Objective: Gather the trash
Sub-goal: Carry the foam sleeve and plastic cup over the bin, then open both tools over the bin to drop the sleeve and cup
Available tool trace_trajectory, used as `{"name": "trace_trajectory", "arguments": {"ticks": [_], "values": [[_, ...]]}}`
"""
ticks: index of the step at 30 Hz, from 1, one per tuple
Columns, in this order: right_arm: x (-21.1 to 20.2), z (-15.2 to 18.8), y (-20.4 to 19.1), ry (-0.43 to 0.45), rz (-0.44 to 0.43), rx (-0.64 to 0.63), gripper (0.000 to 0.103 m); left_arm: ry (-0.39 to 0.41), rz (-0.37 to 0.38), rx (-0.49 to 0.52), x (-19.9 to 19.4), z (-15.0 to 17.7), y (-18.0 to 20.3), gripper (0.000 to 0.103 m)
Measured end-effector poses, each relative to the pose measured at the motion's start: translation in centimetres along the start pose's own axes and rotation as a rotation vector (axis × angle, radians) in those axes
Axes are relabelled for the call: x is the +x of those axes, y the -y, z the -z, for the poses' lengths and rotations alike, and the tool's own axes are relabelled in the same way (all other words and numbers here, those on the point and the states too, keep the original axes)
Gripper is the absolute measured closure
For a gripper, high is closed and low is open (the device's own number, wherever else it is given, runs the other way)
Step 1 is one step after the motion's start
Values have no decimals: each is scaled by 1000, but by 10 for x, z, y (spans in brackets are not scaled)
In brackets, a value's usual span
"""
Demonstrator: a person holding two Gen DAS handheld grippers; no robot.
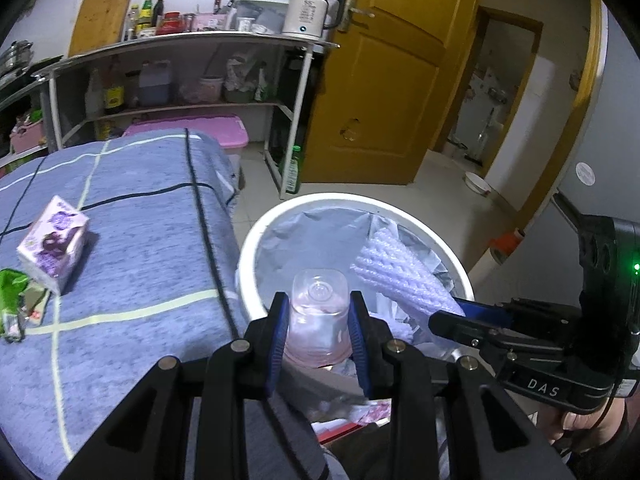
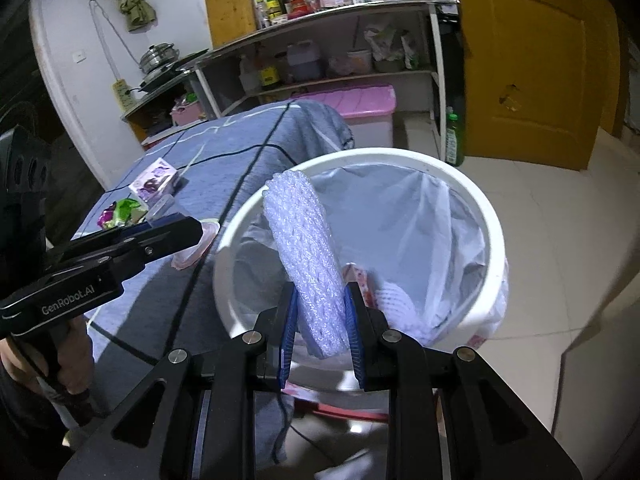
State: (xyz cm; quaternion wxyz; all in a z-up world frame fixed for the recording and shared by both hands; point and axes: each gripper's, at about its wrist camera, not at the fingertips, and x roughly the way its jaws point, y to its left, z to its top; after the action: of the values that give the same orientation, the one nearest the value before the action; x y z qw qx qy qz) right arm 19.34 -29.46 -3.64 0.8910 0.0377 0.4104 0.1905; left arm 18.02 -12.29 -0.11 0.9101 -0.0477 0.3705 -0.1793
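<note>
My left gripper [image 1: 318,304] is shut on a clear, pink-tinted plastic cup [image 1: 318,320], held bottom-forward over the near rim of the white bin [image 1: 256,236] lined with a pale bag. Over the same bin, my right gripper [image 2: 322,308] is shut on a white foam net sleeve [image 2: 304,240] that sticks up and away from its pads. The right gripper [image 1: 448,316] and the sleeve [image 1: 400,276] also show at the right of the left wrist view. The left gripper [image 2: 188,230] with the cup [image 2: 192,252] shows at the left of the right wrist view. The bin [image 2: 494,240] holds paper and wrappers.
A purple carton [image 1: 54,240] and a green wrapper [image 1: 12,292] lie on the blue checked tablecloth [image 1: 140,264] left of the bin. Behind stand a shelf rack [image 1: 180,40] with a kettle [image 1: 308,10], a pink-lidded box [image 1: 224,132], a green bottle [image 1: 292,168] and a yellow door [image 1: 384,80].
</note>
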Motion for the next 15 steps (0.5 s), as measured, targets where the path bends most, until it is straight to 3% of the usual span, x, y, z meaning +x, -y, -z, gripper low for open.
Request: {"name": "trace_trajectory", "arguments": {"ticks": [15], "values": [[10, -2, 12, -34, 35, 4, 77, -54, 30, 24, 30, -3, 10, 71]]}}
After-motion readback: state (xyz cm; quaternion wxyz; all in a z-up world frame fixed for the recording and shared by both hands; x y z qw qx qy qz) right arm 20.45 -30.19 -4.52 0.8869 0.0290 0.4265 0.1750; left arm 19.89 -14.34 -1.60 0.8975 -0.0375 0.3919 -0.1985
